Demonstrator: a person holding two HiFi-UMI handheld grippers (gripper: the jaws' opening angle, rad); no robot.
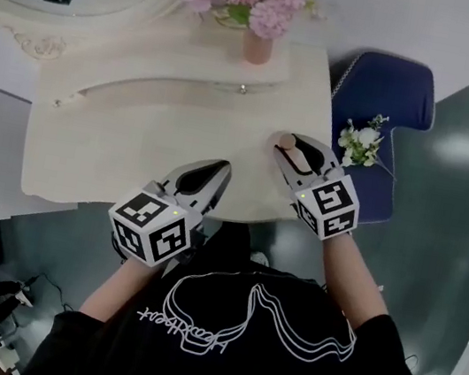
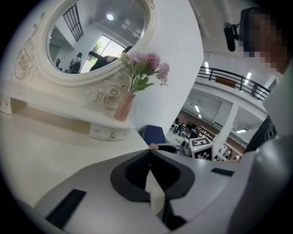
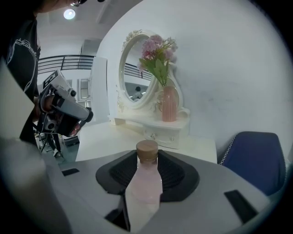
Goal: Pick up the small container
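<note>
The small container (image 3: pixel 145 183) is a pale pink bottle with a tan cap. It stands upright between the jaws of my right gripper (image 3: pixel 147 157), whose dark ribbed pads press on its sides. From the head view, only its cap (image 1: pixel 288 140) shows at the tip of the right gripper (image 1: pixel 290 150), over the right part of the white vanity top (image 1: pixel 115 152). My left gripper (image 1: pixel 219 167) hovers over the table's front edge, jaws closed tip to tip with nothing in them; the left gripper view shows its tips (image 2: pixel 150 150) meeting.
An oval mirror (image 2: pixel 98 34) and a pink vase of flowers (image 1: pixel 256 47) stand on a raised shelf with a small drawer (image 1: pixel 242 88) at the back. A blue chair (image 1: pixel 384 101) holding a white flower sprig (image 1: pixel 361 143) sits to the right of the table.
</note>
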